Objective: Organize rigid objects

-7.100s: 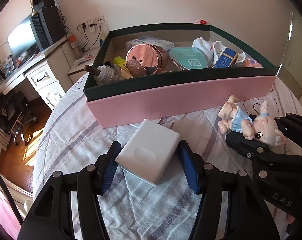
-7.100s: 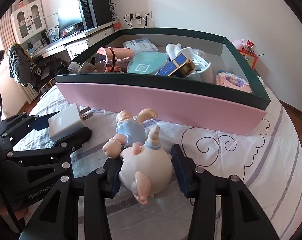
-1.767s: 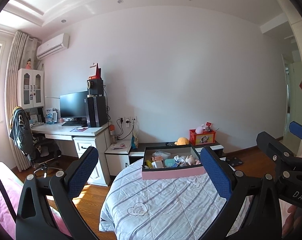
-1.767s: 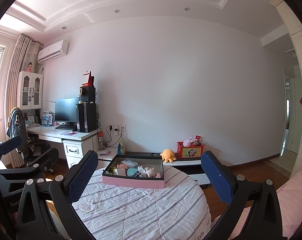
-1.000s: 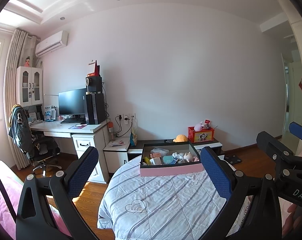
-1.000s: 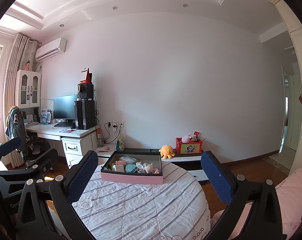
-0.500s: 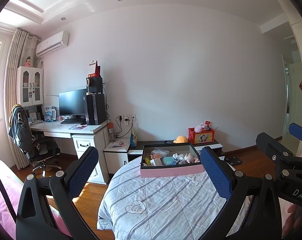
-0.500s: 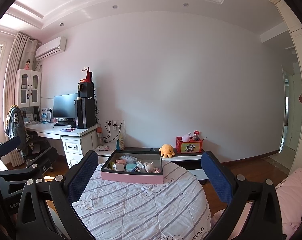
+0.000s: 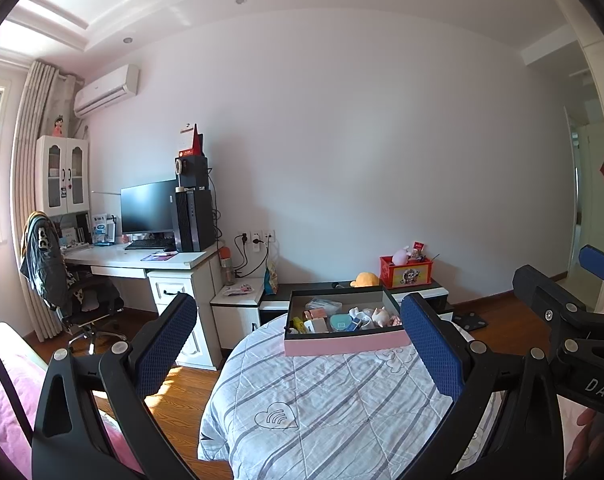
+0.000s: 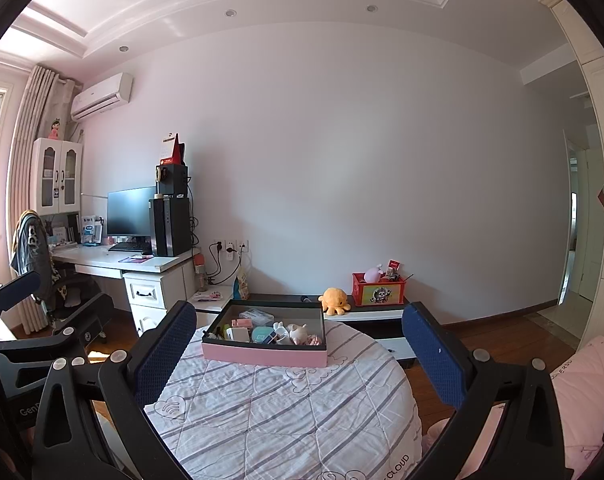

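Left wrist view: you are holding the left tool [image 9: 298, 344] wide apart and empty, well back from the bed [image 9: 326, 408]. The pink box [image 9: 344, 332] is sitting at the bed's far end, at twelve o'clock, holding the pig doll [image 9: 380, 315] and charger [image 9: 317, 325]. Your right tool [image 10: 298, 350] is also gaping, gripping nothing, with the box at twelve o'clock.

Quilted cloth cover [image 9: 342, 400] with stitched seams; matt pink cardboard box [image 10: 264, 354]; glossy wooden floor [image 9: 182, 384]; matt black plastic gripper with textured blue pads [image 10: 162, 354].
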A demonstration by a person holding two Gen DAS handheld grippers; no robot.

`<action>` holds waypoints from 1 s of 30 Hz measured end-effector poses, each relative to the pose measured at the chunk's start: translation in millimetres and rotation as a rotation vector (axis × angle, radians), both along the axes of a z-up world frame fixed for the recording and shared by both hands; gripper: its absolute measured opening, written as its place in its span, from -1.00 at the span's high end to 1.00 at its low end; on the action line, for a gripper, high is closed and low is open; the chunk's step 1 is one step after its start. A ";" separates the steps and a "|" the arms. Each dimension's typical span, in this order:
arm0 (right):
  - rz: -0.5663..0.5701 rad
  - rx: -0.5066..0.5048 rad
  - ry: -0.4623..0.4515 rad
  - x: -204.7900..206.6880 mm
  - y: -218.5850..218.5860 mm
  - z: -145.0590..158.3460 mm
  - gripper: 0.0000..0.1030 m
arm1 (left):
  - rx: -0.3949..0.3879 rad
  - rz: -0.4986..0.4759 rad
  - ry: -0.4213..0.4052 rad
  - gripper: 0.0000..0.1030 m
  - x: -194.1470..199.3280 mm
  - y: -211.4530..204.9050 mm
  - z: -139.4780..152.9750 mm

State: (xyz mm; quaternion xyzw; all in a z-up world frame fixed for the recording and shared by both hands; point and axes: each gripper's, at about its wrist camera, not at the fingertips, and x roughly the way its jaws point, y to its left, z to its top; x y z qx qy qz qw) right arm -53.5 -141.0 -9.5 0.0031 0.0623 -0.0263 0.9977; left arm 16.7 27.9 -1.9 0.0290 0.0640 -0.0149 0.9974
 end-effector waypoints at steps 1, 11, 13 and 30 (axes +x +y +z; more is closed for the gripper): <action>0.000 0.000 0.000 0.3 -0.3 0.0 -1.00 | 0.000 -0.001 0.000 -1.00 0.0 0.1 0.5; 0.002 0.002 0.004 -0.3 0.5 0.7 -1.00 | 0.002 0.004 -0.002 -1.00 -1.1 0.5 1.4; 0.002 0.002 0.004 -0.7 0.5 0.8 -1.00 | 0.001 0.005 -0.003 -1.00 -1.4 0.2 1.3; 0.003 0.003 0.008 -1.4 2.6 0.7 -1.00 | 0.003 0.007 -0.001 -1.00 -3.2 0.9 1.6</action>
